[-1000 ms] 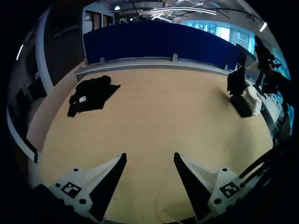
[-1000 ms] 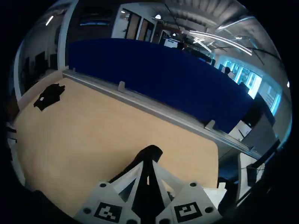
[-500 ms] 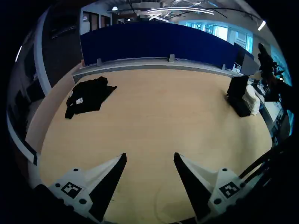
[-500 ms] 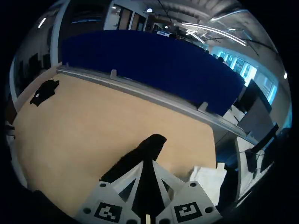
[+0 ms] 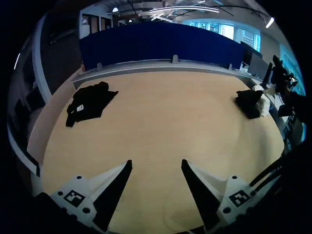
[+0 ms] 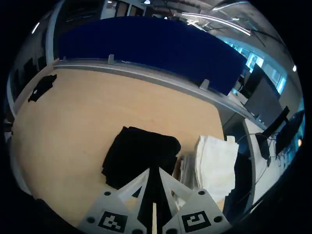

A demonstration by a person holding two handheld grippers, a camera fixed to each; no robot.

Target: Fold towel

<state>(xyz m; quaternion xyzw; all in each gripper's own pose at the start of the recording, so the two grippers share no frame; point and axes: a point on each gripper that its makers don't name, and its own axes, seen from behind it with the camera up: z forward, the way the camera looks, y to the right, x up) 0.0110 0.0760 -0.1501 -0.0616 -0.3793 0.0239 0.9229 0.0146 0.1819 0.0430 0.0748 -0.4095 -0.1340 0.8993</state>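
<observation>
Right tongs (image 6: 154, 177) pinched on near edge of folded black towel (image 6: 138, 154), flat on tabletop (image 6: 78, 117); white towel stack (image 6: 212, 167) just beside; small black cloth (image 6: 42, 86) at far corner.

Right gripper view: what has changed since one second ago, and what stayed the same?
The right gripper brought the black towel down: it hung from the gripper, now it lies on the wooden table beside the white towel stack. The jaws stay closed on it. The left gripper stays open; the other black cloth has not moved.
</observation>
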